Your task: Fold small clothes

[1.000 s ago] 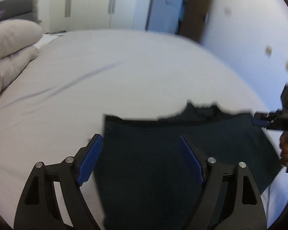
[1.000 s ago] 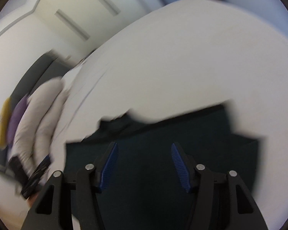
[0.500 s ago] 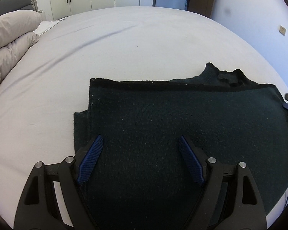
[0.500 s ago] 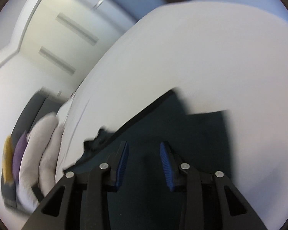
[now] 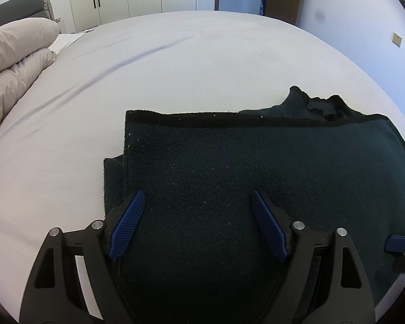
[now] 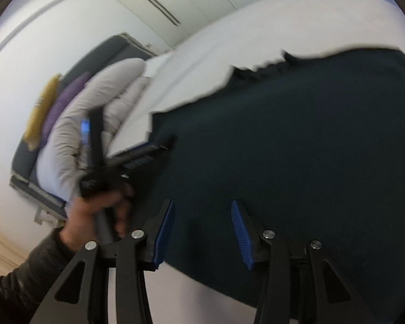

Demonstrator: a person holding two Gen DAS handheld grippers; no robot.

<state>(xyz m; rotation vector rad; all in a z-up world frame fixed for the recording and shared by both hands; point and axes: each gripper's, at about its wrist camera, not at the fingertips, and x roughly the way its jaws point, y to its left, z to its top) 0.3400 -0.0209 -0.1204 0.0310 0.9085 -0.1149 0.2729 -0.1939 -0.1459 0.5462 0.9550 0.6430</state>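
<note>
Since a moment ago the right tongs (image 6: 202, 229) have swung across the dark knit sweater (image 5: 256, 175), and their jaws are opening with nothing pinched between them. The left tongs (image 5: 197, 224) hover wide apart, released, over the same garment. It lies folded flat on the bed (image 5: 175, 62) (collar (image 5: 316, 105) at the far edge), with a rolled duvet (image 5: 16, 51) beyond.
</note>
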